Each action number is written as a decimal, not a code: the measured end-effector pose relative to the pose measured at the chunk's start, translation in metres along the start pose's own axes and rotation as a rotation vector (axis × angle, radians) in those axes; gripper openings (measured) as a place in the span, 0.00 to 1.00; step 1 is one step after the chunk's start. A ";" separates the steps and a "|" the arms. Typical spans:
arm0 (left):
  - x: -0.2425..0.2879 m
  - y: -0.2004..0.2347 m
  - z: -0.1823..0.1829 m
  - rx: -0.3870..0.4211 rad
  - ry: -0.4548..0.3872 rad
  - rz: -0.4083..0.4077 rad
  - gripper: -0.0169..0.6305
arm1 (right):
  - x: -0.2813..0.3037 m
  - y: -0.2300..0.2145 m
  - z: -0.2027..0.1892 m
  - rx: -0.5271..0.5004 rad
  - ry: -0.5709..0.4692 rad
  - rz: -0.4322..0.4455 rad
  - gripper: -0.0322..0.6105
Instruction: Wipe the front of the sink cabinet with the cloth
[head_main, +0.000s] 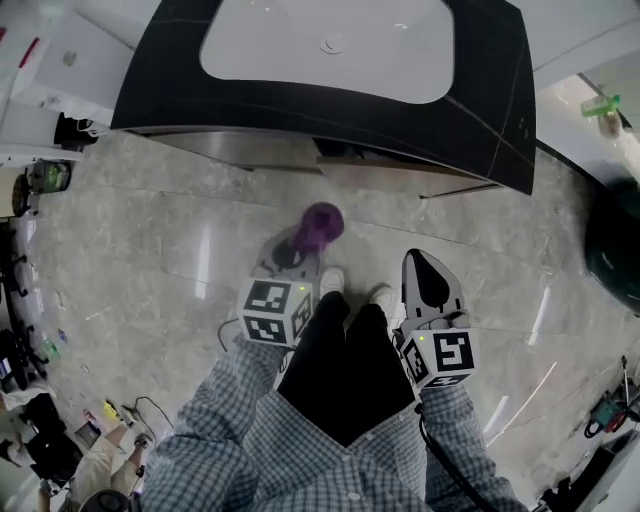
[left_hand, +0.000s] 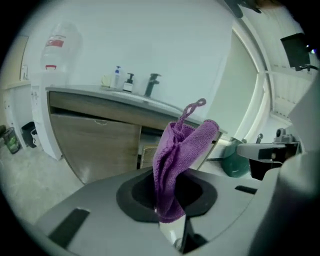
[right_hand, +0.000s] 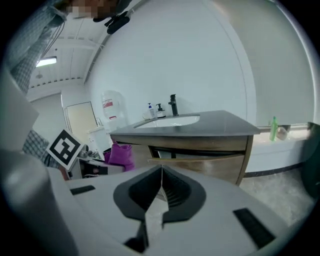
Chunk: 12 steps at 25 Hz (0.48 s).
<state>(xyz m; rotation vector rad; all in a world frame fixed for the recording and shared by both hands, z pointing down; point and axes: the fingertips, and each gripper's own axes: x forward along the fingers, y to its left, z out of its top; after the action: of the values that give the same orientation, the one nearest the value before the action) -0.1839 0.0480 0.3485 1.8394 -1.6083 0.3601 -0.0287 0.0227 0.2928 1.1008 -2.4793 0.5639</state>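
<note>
A purple cloth stands up bunched between the jaws of my left gripper, which is shut on it. From the head view the cloth shows ahead of the left gripper, short of the sink cabinet. The cabinet's wooden front has a drawer slightly ajar and lies some way ahead, apart from the cloth. My right gripper is shut with nothing in it; it hangs beside the left one. In the right gripper view the cloth appears at left, the cabinet ahead.
A dark countertop with a white basin and a black tap tops the cabinet. Soap bottles stand by the tap. A dark green bin sits at right. Cables and tools lie on the floor at left.
</note>
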 end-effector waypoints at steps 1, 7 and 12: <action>-0.010 -0.008 0.004 0.009 -0.003 -0.005 0.13 | -0.007 0.004 0.007 -0.006 -0.010 -0.003 0.08; -0.066 -0.053 0.029 0.018 -0.077 -0.005 0.13 | -0.053 0.024 0.038 -0.054 -0.057 0.021 0.08; -0.113 -0.091 0.030 0.032 -0.126 0.005 0.13 | -0.106 0.036 0.037 -0.080 -0.076 0.051 0.08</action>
<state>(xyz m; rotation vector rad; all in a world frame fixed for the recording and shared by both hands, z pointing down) -0.1266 0.1189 0.2313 1.9156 -1.7008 0.2782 0.0047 0.0914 0.2025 1.0495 -2.5771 0.4406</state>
